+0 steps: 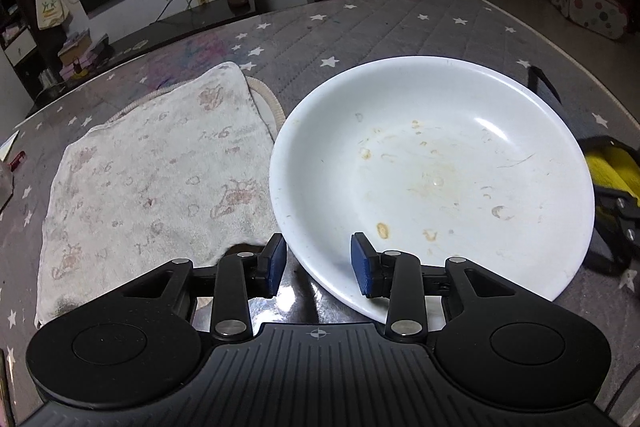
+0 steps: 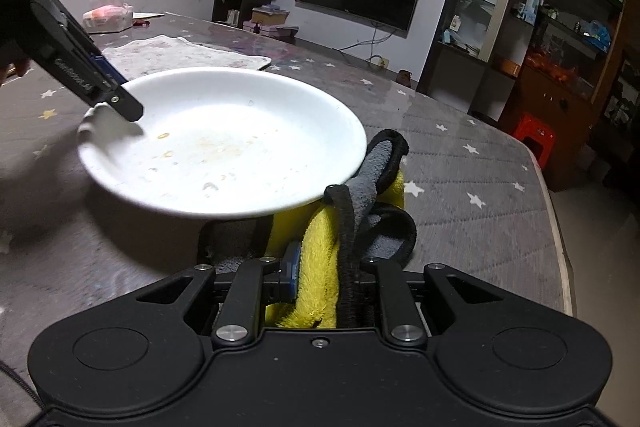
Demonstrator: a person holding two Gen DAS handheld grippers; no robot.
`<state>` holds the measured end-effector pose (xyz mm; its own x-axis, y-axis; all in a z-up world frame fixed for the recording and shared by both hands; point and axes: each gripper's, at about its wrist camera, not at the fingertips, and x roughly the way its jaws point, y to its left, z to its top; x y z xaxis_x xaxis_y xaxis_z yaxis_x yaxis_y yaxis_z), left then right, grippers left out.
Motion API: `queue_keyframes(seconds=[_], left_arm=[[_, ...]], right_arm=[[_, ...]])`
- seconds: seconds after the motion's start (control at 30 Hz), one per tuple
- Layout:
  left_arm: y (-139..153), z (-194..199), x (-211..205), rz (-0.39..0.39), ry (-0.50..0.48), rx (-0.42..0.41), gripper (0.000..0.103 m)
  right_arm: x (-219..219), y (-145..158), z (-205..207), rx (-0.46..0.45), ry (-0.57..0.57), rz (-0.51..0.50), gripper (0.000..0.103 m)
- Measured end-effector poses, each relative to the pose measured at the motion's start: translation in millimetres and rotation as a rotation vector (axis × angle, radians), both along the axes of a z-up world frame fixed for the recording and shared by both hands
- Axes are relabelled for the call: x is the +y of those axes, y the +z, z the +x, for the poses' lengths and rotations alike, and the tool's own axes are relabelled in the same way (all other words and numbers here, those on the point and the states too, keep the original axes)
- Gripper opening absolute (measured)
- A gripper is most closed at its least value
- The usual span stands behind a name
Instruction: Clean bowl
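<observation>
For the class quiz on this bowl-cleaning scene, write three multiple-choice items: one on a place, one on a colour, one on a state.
1. Where does the pale towel lie in the left wrist view?
A. left of the bowl
B. inside the bowl
C. under the television

2. What colour is the fluffy cloth in the right gripper?
A. red
B. yellow and grey
C. blue

3. What state is the white bowl in?
A. spotless
B. broken
C. stained with brownish residue

Answers:
1 A, the towel sits flat beside the bowl's left rim.
2 B, yellow pile with grey, black-edged parts shows between its fingers.
3 C, brownish spots dot the bowl's inside.
</observation>
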<state>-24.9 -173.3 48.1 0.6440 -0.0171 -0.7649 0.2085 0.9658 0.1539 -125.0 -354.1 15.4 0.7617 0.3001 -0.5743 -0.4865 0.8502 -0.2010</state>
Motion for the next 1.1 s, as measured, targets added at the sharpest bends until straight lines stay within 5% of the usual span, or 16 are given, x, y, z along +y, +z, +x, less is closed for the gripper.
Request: queue_keyframes(seconds=[0.43,1.1], left_arm=[[-0.1,2.7,-4.2,0.060,-0.059,-0.014,0.036],[-4.3,21.6,-8.6,0.141,-0.134,-0.008,0.038]], right_arm=[[0.9,-1.7,-18.2,0.000,0.027,0.017,0.019],[1.2,-5.6,21.5,-0.019,0.033,0.001,0.019]])
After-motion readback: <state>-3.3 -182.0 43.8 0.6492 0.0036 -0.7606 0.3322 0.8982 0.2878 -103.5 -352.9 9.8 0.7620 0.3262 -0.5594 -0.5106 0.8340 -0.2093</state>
